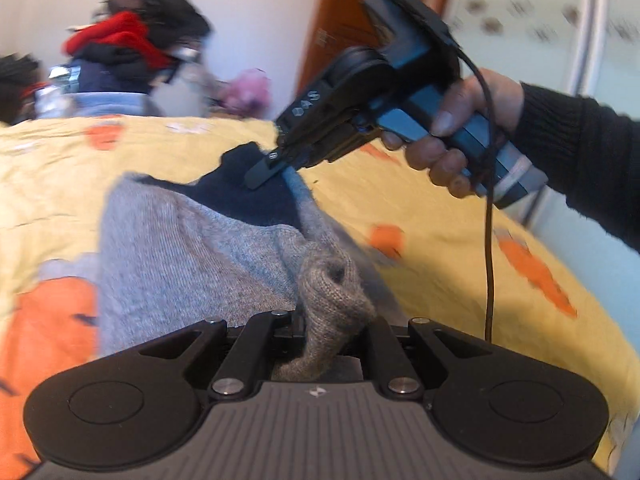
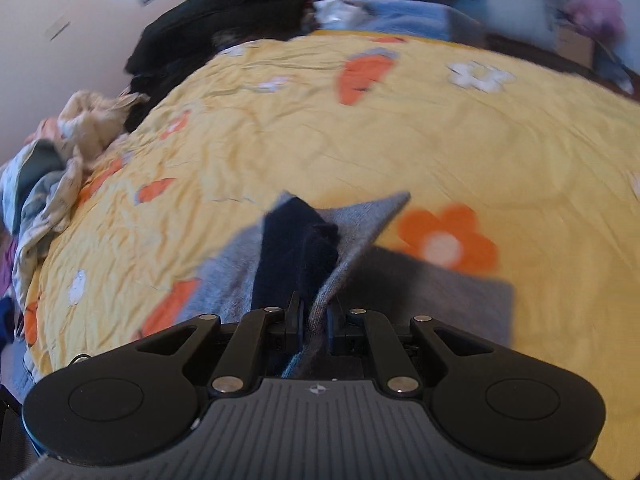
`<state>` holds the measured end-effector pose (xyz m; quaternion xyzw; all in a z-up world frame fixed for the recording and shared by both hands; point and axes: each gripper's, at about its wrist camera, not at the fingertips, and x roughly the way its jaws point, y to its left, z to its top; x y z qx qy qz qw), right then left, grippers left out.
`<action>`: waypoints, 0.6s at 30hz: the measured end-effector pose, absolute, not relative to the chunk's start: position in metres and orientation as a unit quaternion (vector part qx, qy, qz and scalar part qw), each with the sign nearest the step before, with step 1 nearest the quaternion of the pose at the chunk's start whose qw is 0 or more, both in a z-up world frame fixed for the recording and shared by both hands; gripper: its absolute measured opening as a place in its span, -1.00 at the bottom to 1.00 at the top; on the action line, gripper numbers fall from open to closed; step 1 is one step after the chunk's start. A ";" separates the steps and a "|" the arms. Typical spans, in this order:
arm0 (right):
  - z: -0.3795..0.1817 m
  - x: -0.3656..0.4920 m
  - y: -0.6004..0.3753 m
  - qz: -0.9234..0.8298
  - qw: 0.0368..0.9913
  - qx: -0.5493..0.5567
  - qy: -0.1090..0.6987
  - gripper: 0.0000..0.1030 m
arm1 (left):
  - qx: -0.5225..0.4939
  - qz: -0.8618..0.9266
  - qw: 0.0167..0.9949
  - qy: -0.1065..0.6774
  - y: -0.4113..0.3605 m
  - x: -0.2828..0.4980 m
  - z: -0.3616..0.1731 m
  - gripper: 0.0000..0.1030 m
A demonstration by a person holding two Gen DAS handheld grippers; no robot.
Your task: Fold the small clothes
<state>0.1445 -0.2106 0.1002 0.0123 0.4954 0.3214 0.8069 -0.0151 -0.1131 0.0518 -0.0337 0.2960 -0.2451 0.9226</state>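
Observation:
A small grey knit garment [image 1: 188,252] with a navy part [image 1: 244,196] hangs over the yellow bedspread [image 1: 60,184]. My left gripper [image 1: 332,324] is shut on its bunched grey-brown edge [image 1: 332,296]. My right gripper [image 1: 266,168], held in a hand, is shut on the far navy and grey edge. In the right wrist view, my right gripper [image 2: 316,320] pinches a fold of the grey and navy knit [image 2: 304,248], which is lifted above the bedspread [image 2: 360,140].
A pile of red, black and blue clothes [image 1: 128,48] lies at the far side of the bed. Black clothes [image 2: 224,12] and a crumpled pale cloth [image 2: 60,160] lie along the bed's left edge. A brown door [image 1: 340,20] stands behind.

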 end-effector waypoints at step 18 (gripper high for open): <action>0.039 0.129 -0.291 0.292 0.819 0.115 0.481 -0.23 | 0.104 -0.275 0.902 0.315 -0.184 -0.013 0.020 -0.86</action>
